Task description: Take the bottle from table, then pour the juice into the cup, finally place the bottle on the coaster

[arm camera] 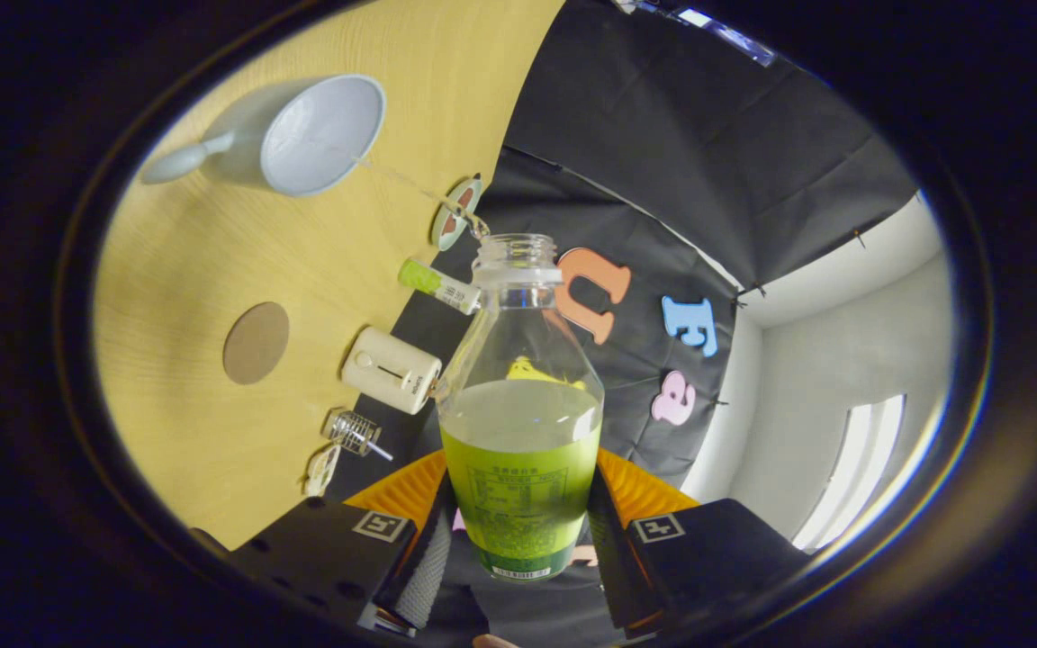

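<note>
Gripper clamps bottle, neck twd cup.

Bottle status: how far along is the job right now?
Done: the bottle is off the table, clamped in the claw, cap off. In hand: it is tilted toward the cup, with a thin stream running from its mouth. Left: finish pouring, then set it on the coaster.

Clear glossy plastic bottle, green paper-like label, clamped between ribbed gripper fingers. Pale wood-grain table, smooth and matt. Glazed, shiny white cup. Dull brown round coaster. Creased matt black cloth wall.
</note>
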The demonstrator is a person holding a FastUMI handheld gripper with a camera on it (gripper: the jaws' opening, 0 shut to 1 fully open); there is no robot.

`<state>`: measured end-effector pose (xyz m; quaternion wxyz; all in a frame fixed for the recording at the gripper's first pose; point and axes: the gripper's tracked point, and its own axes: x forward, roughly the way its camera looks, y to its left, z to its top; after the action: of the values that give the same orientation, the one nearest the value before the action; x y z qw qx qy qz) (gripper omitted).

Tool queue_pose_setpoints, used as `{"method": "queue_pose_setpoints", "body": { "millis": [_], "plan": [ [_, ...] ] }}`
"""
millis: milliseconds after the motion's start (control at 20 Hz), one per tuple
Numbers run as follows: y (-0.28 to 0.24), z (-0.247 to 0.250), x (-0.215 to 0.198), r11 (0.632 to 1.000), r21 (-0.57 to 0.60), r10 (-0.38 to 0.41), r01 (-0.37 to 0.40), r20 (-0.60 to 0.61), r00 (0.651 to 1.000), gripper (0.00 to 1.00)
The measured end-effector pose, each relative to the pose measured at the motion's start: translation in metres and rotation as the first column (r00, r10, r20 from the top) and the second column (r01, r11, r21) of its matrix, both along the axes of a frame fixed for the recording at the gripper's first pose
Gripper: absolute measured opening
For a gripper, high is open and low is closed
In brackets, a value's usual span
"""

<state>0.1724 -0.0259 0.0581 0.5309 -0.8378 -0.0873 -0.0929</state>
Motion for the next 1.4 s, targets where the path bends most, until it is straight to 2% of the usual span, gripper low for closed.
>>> {"method": "queue_pose_setpoints", "body": {
  "millis": [650, 850, 1400],
  "plan": [
    [0.008, 0.011, 0.000, 0.997, -0.078, 0.021, -0.018, 0.043, 0.999, 0.76],
    [0.016, 0.015, -0.005, 0.988, -0.149, 0.036, -0.025, 0.072, 0.997, 0.76],
    [0.026, 0.014, -0.006, 0.981, -0.187, 0.075, -0.059, 0.076, 0.994, 0.75]
  ]
}}
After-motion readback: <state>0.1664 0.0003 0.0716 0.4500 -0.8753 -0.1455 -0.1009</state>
